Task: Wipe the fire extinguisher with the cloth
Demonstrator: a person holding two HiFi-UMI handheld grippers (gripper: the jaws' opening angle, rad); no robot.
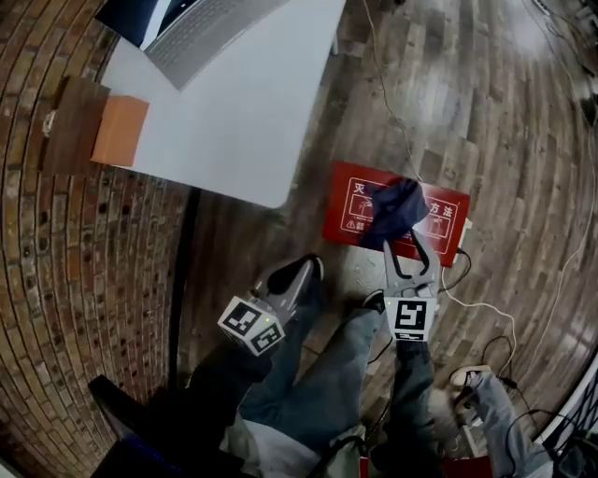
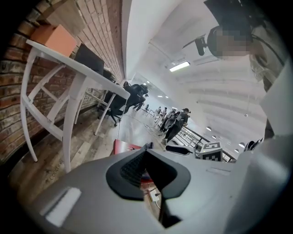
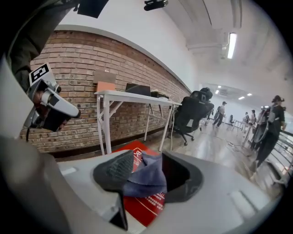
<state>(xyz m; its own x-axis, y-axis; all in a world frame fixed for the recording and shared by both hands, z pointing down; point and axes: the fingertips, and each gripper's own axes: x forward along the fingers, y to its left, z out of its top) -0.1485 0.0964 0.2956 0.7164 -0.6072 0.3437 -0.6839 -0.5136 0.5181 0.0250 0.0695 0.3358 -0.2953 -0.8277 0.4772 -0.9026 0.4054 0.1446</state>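
Note:
A red fire extinguisher box (image 1: 360, 201) with white print lies flat on the wooden floor. A dark blue cloth (image 1: 397, 210) is bunched over it at the tip of my right gripper (image 1: 405, 241). In the right gripper view the jaws of the right gripper (image 3: 144, 167) stand apart, and the cloth (image 3: 146, 176) sits loosely between the pads above the red box (image 3: 146, 205). My left gripper (image 1: 301, 271) hangs to the left of the box, empty, and its tips (image 2: 145, 153) meet. The box's near corner (image 2: 124, 147) shows just beyond them.
A white table (image 1: 243, 121) with a laptop (image 1: 187, 28) and an orange box (image 1: 120, 131) stands against the brick wall at the left. White cables (image 1: 486, 313) run over the floor to the right of the box. My legs are below. A black office chair (image 3: 192, 114) stands further off.

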